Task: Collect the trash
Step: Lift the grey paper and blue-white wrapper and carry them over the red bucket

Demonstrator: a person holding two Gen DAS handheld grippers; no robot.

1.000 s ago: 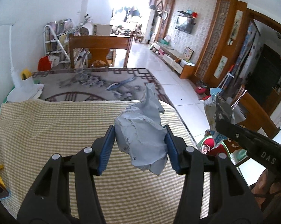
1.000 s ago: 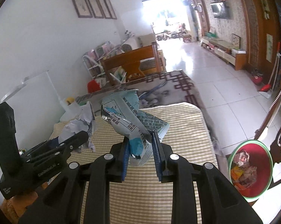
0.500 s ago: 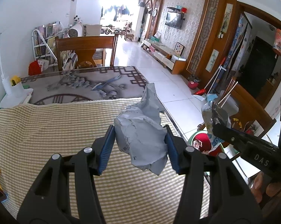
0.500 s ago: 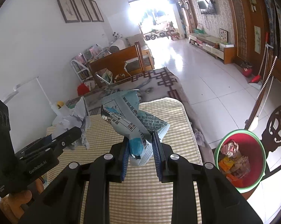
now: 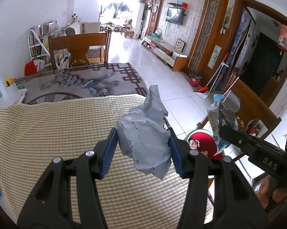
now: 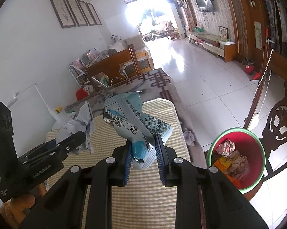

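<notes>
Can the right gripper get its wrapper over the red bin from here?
Probably yes: the right gripper holds the wrapper above the table, and the bin stands open beside it, nothing between.

Readable markings: two gripper bodies, one wrapper.
My right gripper (image 5: pixel 227 131), at 3 o'clock in the left wrist view, reads "DAS"; my left gripper (image 6: pixel 80 139), at 8 o'clock in the right wrist view, reads "GenRobot.AI". The snack wrapper (image 6: pixel 135 126) I'm pinching carries dense printed characters and a barcode, too small to read.
</notes>
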